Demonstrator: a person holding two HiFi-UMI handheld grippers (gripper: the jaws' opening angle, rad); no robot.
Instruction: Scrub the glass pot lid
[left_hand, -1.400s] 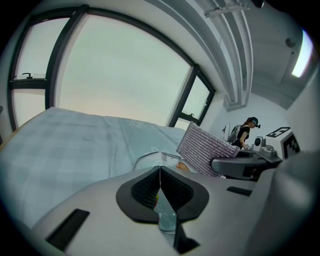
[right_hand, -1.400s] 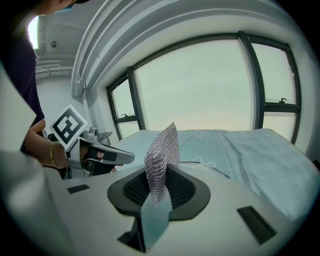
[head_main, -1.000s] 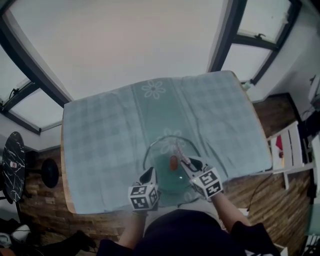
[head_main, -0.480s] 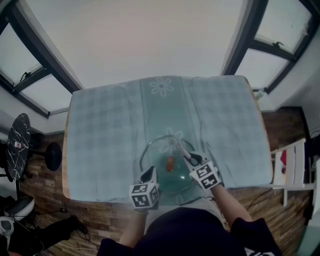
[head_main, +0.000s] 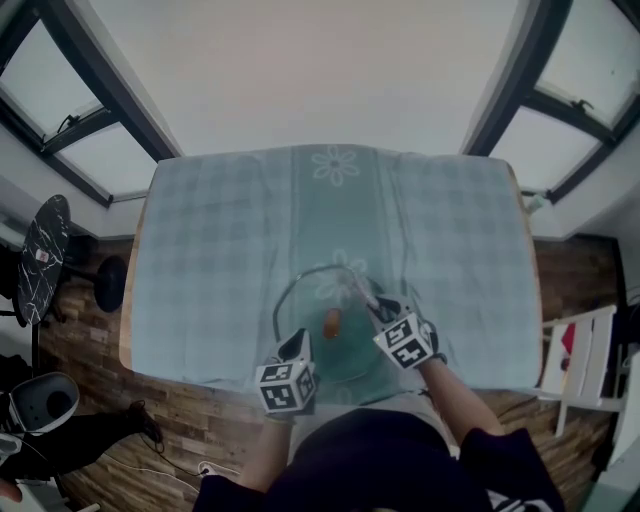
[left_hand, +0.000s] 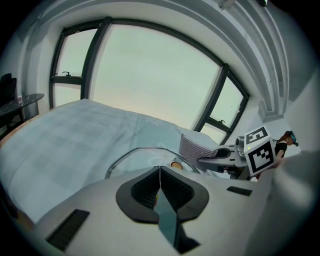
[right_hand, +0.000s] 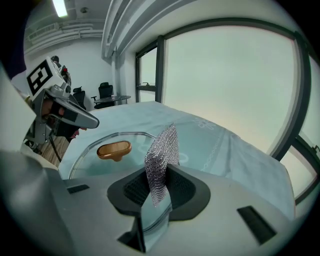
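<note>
With the right gripper (head_main: 372, 306) clamped on the mesh scrubber (right_hand: 161, 152) over the glass pot lid (head_main: 312, 300) by the table's (head_main: 210, 250) front edge, and the left gripper (head_main: 296, 345) pinched shut at its near rim, a hard stroke could skate the lid off.

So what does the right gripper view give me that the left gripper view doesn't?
Right gripper view only: the wooden knob in full, the left gripper from the side, and office chairs behind. Left gripper view only: the left gripper's own jaws, shut together with nothing seen between them. Both: the glass lid on the tablecloth, and the right gripper clamped on the mesh scrubber.
</note>
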